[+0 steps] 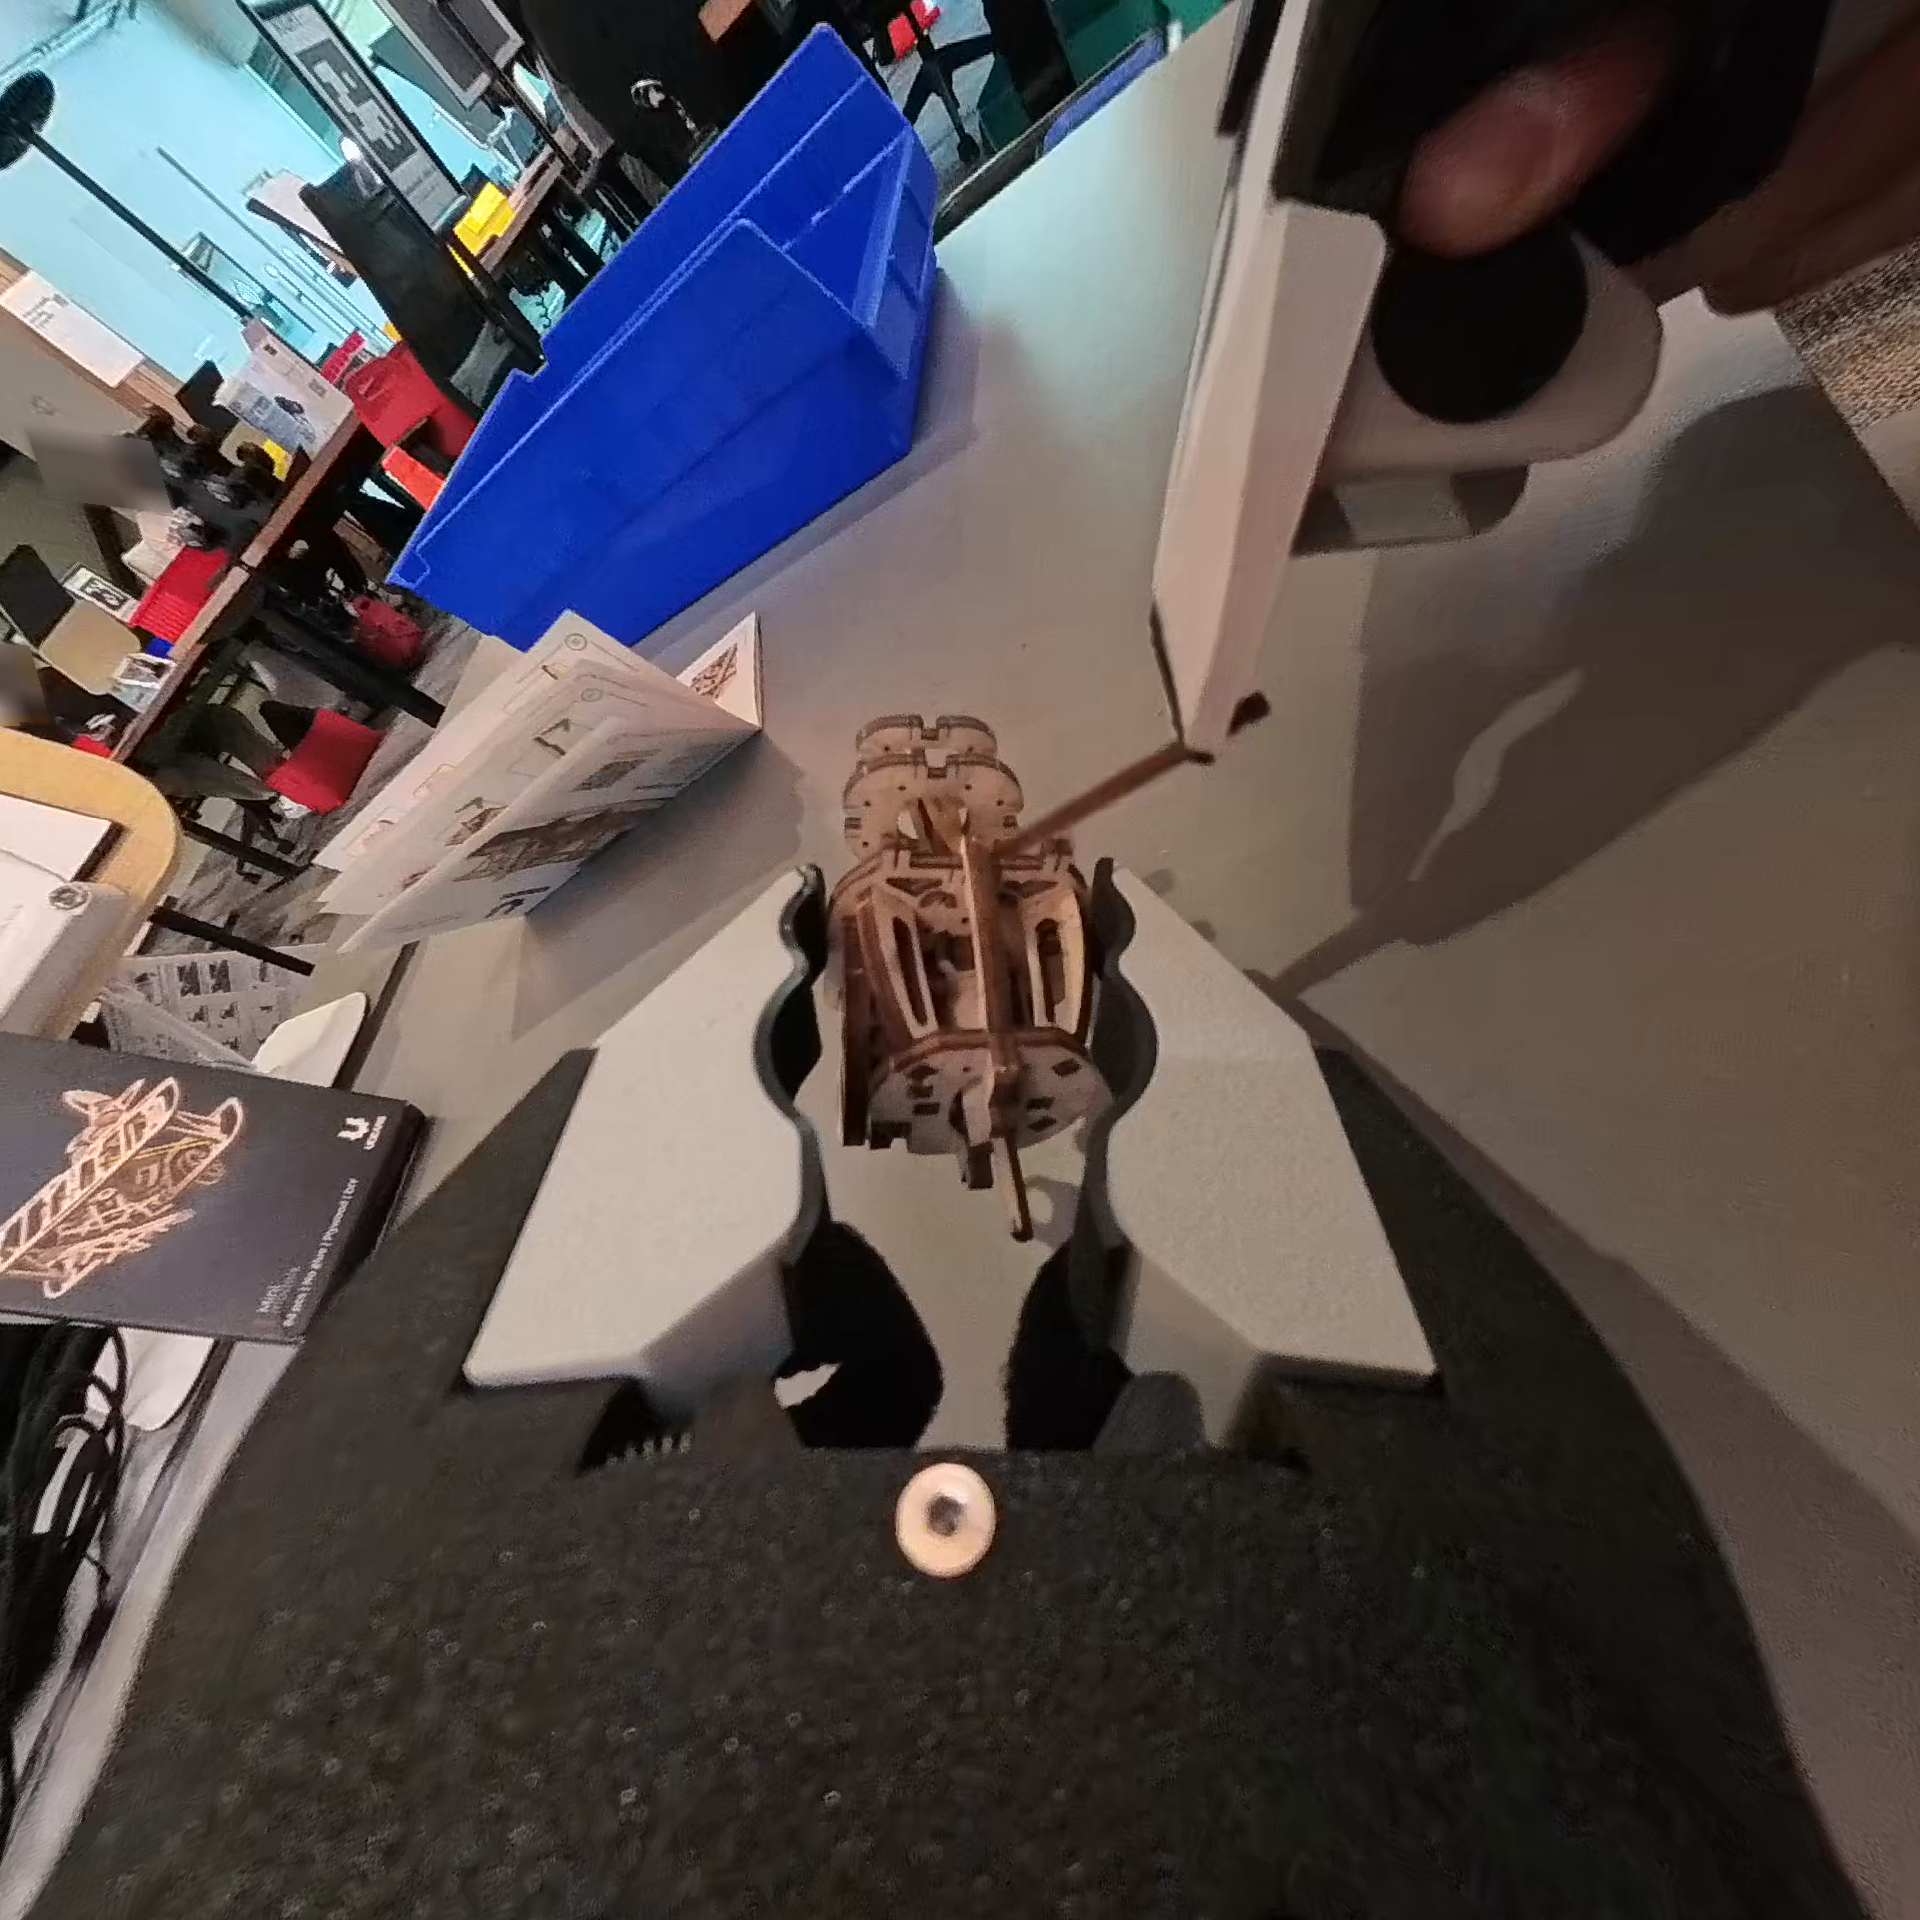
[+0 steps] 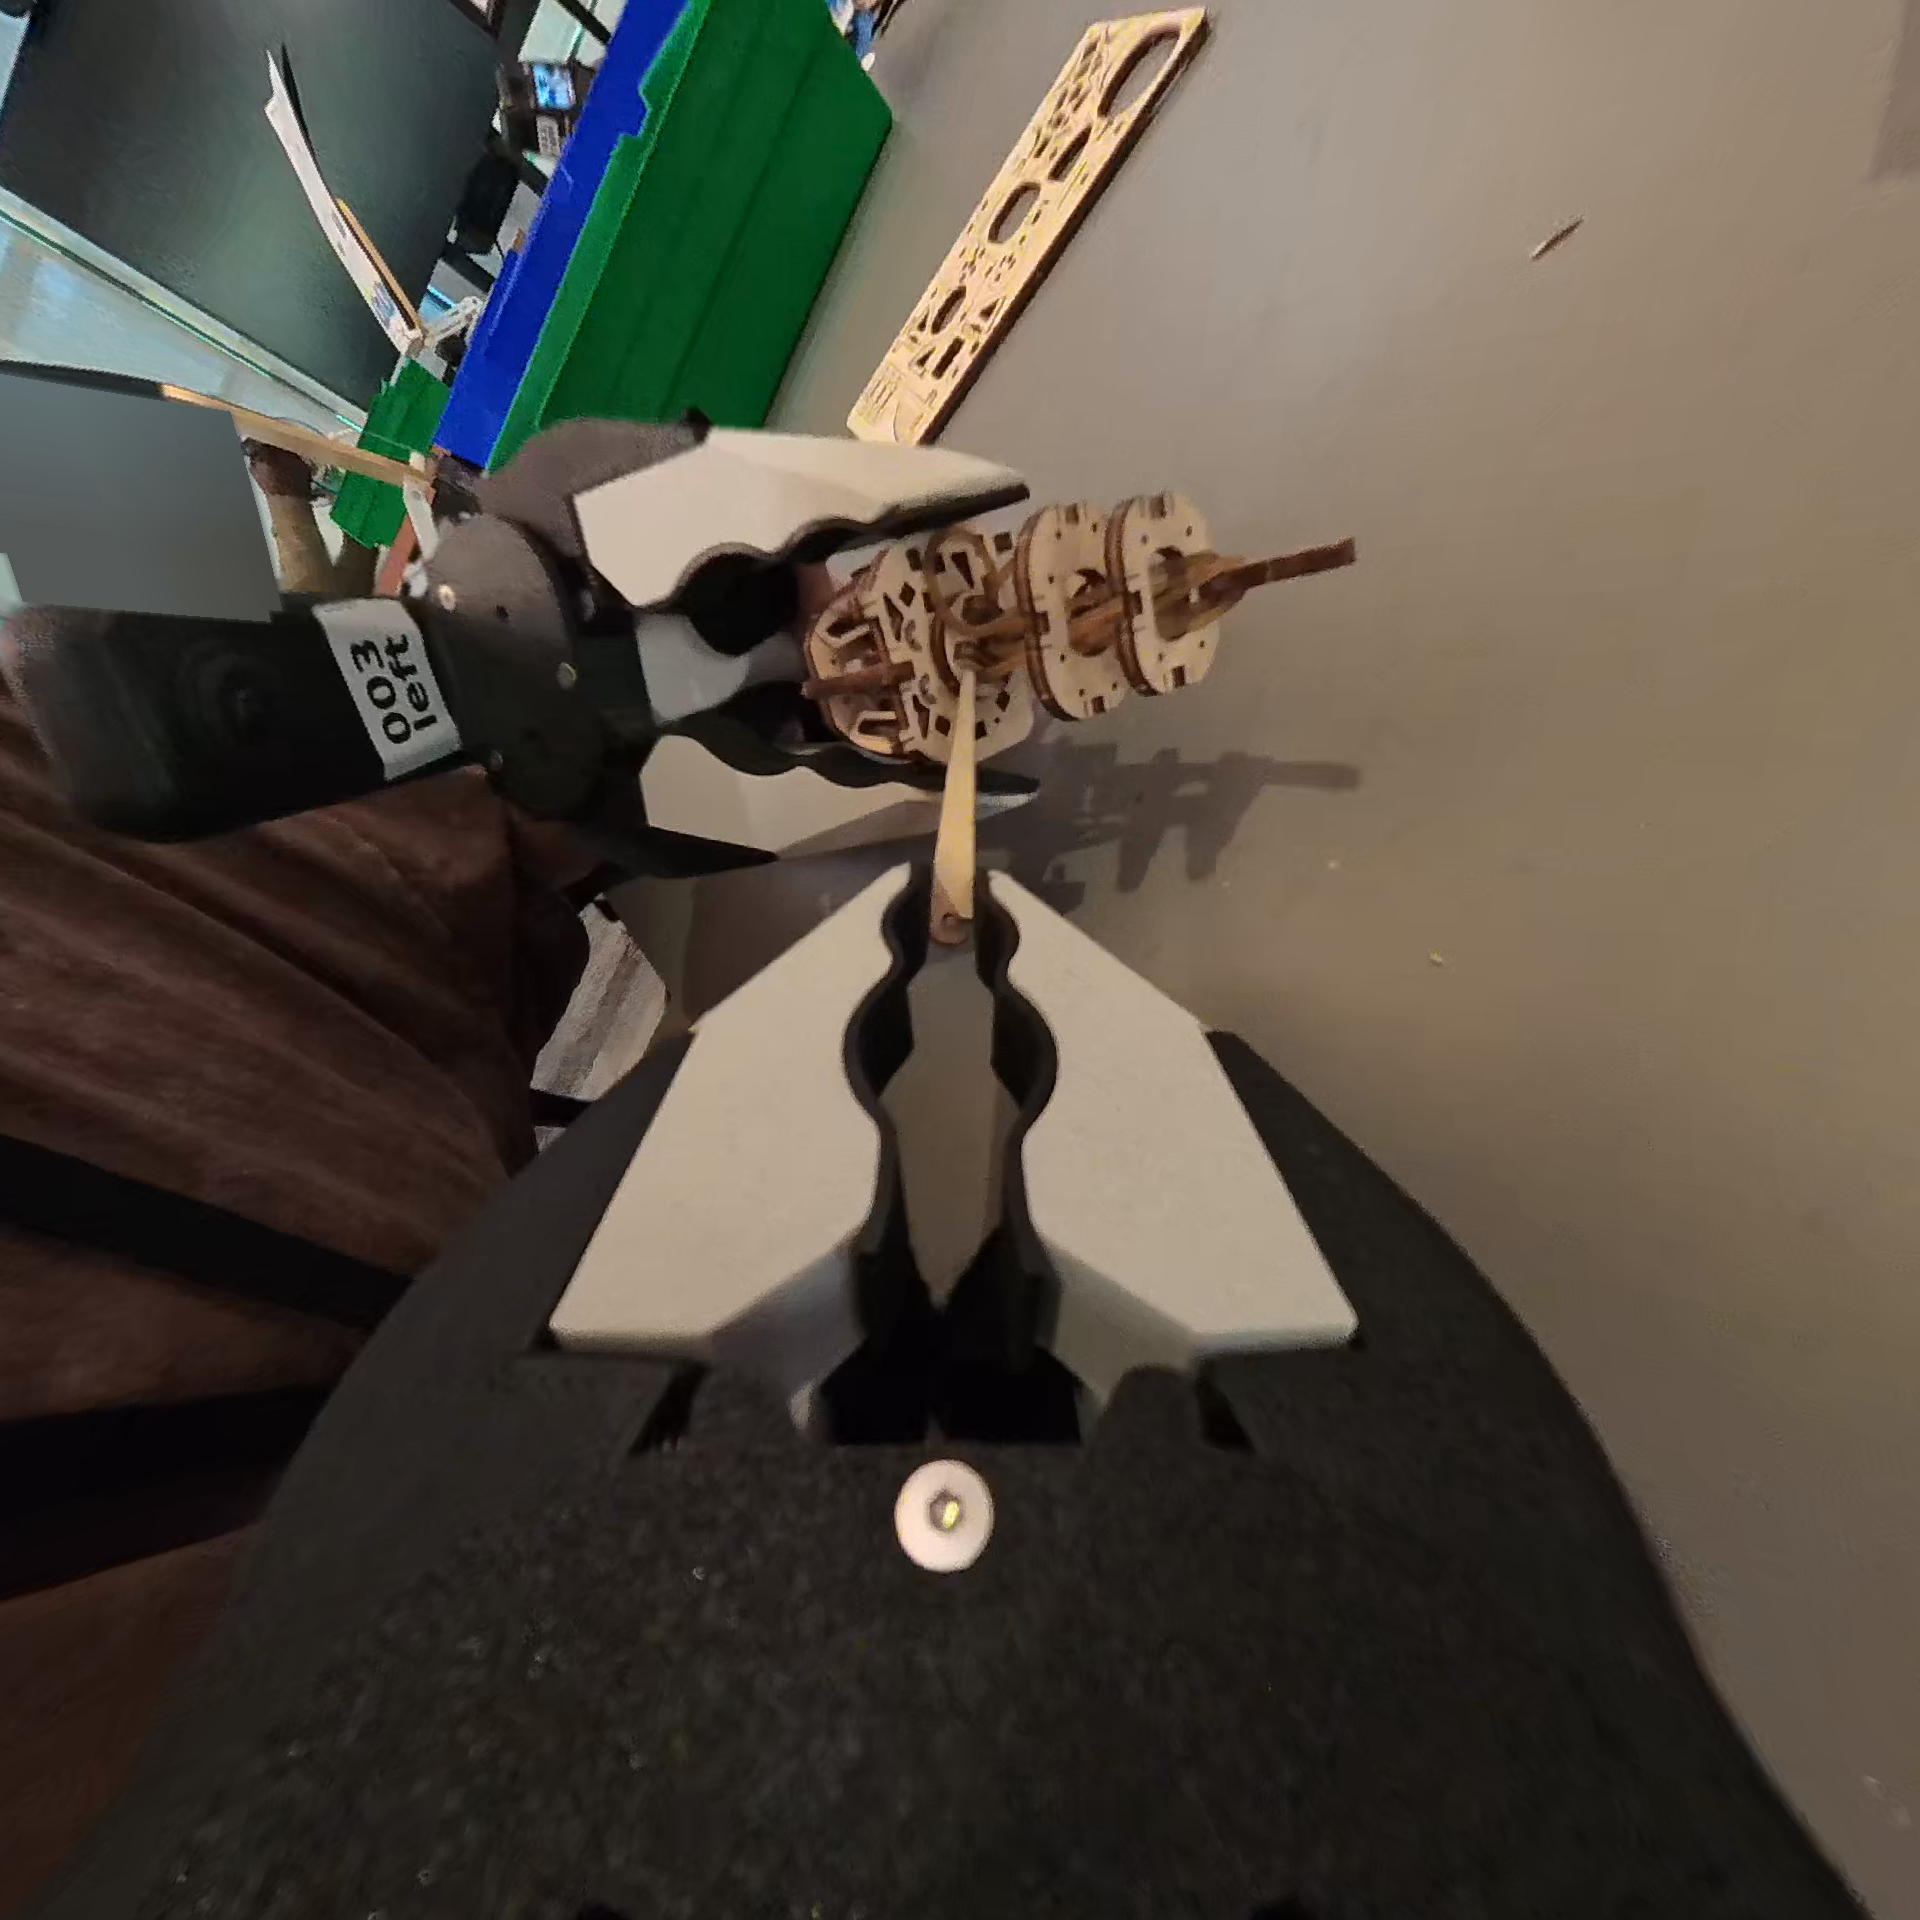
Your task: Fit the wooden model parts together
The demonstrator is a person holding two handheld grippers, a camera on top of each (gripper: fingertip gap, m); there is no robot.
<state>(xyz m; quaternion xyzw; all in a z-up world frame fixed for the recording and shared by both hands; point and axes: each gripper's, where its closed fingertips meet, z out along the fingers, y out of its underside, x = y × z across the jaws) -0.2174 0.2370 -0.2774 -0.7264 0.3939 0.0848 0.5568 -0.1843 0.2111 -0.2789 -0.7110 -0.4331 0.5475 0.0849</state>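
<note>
While the left gripper (image 1: 961,997) clenched a partly built wooden model (image 1: 961,977) above the grey table (image 1: 1558,1195), the right gripper (image 2: 948,914) pinched one end of a thin wooden stick (image 2: 958,800) between its fingertips, its jaws closed almost together on the piece. The stick's far end met the model's side, near the first of its stacked round discs. The model, a cage-like barrel with a rod running through its discs, sat crosswise in the left gripper's scalloped pads, discs projecting past the fingertips and clear of the table.

A blue plastic bin (image 1: 717,384) stood farther back on the table, with a folded instruction sheet (image 1: 561,790) propped beside it and the kit's black box (image 1: 177,1195) lying near the table's edge. Seen from the right wrist, a laser-cut plywood sheet (image 2: 1039,218) with emptied cut-outs lay flat beyond the model, near a green bin (image 2: 707,218). A person's fingers (image 1: 1538,156) wrapped the right gripper's handle.
</note>
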